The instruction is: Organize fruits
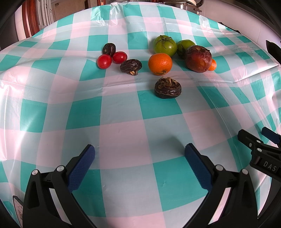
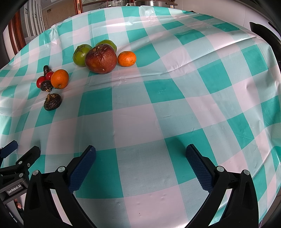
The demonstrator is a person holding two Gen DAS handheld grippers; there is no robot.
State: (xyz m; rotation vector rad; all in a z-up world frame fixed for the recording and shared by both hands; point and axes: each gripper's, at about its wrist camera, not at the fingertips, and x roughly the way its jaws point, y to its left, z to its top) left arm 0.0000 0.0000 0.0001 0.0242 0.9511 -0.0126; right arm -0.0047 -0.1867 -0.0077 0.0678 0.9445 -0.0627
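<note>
Fruits lie on a checked tablecloth. In the left wrist view: two red cherry tomatoes, three dark water chestnuts, the nearest one in front, an orange, two green tomatoes, a wrinkled dark red apple and a small orange half hidden behind it. The right wrist view shows the apple, small orange and orange. My left gripper is open and empty, well short of the fruits. My right gripper is open and empty, also visible at the right.
Metal pots stand at the table's far edge. A wooden chair or door frame is at the back left. The cloth has wrinkles and folds near the fruits.
</note>
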